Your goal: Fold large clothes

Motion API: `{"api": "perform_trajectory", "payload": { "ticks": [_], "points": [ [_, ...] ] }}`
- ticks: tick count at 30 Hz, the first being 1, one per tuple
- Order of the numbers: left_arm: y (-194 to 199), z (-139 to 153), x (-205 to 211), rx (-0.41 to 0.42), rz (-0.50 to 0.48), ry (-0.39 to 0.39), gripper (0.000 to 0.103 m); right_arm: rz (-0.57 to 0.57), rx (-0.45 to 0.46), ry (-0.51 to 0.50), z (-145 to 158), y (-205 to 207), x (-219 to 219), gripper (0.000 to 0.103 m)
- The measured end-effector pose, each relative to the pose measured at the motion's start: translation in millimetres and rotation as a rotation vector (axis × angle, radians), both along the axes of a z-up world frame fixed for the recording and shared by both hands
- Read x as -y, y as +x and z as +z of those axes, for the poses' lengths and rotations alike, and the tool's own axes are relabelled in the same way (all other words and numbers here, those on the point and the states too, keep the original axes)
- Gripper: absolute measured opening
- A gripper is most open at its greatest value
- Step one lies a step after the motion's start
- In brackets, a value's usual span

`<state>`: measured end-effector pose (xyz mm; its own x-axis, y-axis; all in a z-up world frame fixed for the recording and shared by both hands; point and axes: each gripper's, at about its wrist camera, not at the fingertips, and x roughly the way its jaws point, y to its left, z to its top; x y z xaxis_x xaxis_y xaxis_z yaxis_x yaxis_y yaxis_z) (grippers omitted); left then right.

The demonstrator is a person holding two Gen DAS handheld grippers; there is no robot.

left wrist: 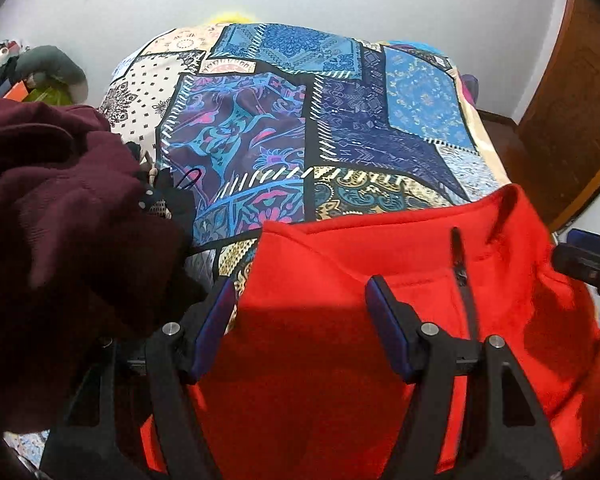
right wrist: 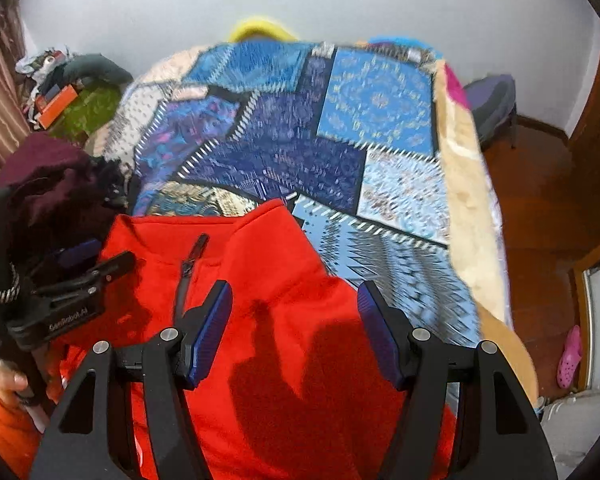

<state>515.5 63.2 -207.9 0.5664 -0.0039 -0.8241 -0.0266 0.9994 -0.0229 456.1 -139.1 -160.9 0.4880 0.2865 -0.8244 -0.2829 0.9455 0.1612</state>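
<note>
A bright red fleece jacket [left wrist: 340,264] [right wrist: 260,248] with a dark zipper [left wrist: 460,272] lies collar-away on the near end of a bed. My left gripper [left wrist: 300,284] hovers open over its left part, nothing between the blue pads. My right gripper [right wrist: 296,288] is open over the jacket's right side, its pads empty too. In the right wrist view the left gripper [right wrist: 100,258] shows at the left, held by a hand [right wrist: 8,384]. At the right edge of the left wrist view part of the right gripper [left wrist: 588,264] is visible.
A patchwork blue bedspread [left wrist: 280,120] [right wrist: 320,140] covers the bed. A maroon garment heap [left wrist: 60,208] [right wrist: 48,176] sits left of the jacket. Clutter [left wrist: 40,76] is at far left, a wooden door [left wrist: 560,120] and a chair [right wrist: 492,104] on the right, a pink shoe [right wrist: 570,356] on the floor.
</note>
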Motion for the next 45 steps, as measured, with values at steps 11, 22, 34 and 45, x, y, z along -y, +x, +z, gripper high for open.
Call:
{"api": "perform_trajectory", "payload": {
  "ticks": [11, 22, 34, 45],
  "points": [
    [0.1, -5.8, -2.6, -0.006, -0.037, -0.069, 0.014, -0.055, -0.098, 0.094, -32.7, 31.8, 0.3, 0.046],
    [-83.4, 44.0, 1.9, 0.059, -0.097, -0.058, 0.003, 0.003, -0.012, 0.217, 26.3, -35.1, 11.5, 0.007],
    [-227.6, 123.5, 0.1, 0.212, -0.186, -0.013, 0.003, 0.118, 0.131, 0.19, 77.0, -173.9, 7.5, 0.007],
    [-305.4, 79.5, -16.4, 0.117, -0.181, -0.062, 0.004, 0.171, 0.115, 0.168, 45.0, -249.2, 1.3, 0.007]
  ]
}}
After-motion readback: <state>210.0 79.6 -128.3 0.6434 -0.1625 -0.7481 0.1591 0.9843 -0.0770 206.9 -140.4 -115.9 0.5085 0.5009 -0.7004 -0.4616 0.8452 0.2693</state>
